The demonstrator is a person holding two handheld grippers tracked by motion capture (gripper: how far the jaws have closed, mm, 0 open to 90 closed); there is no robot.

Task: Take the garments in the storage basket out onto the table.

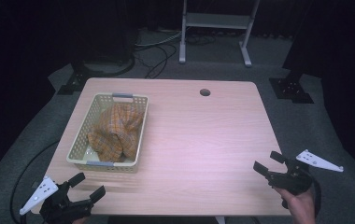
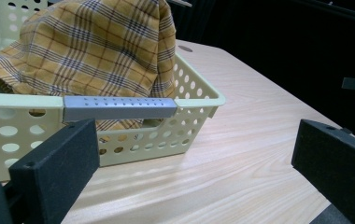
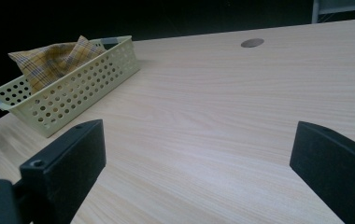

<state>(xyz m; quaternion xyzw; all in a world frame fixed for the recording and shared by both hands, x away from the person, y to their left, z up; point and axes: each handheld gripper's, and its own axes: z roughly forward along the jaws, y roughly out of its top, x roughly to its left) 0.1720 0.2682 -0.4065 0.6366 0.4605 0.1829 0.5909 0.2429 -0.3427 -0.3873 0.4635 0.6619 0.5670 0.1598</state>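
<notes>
The worktop [image 1: 203, 140] is pale wood, mostly bare, with a small round hole [image 1: 205, 92] near its far edge. On its left half sits a cream perforated basket [image 1: 77, 144] with grey handles at both short ends. A yellow plaid cloth [image 1: 117, 128] is heaped inside it, bunched up and rising above the rim; in the left gripper view the cloth [image 2: 91, 46] mounds well over the near handle [image 2: 119, 108].

The left gripper [image 1: 86, 190] hangs at the near left corner, just short of the basket's near end, jaws spread wide with nothing between them. The right gripper [image 1: 269, 164] hovers over the near right corner, well apart from the basket, jaws likewise wide and empty; from its own view the basket [image 3: 68, 88] lies off to the far left.

To my eye this is the approach, before any grasp. The cloth looks like the thing to fetch out. The left gripper is the nearer one: it would need to lift over the rim, come down on a raised fold and close there, while the right moves in to take a second fold
</notes>
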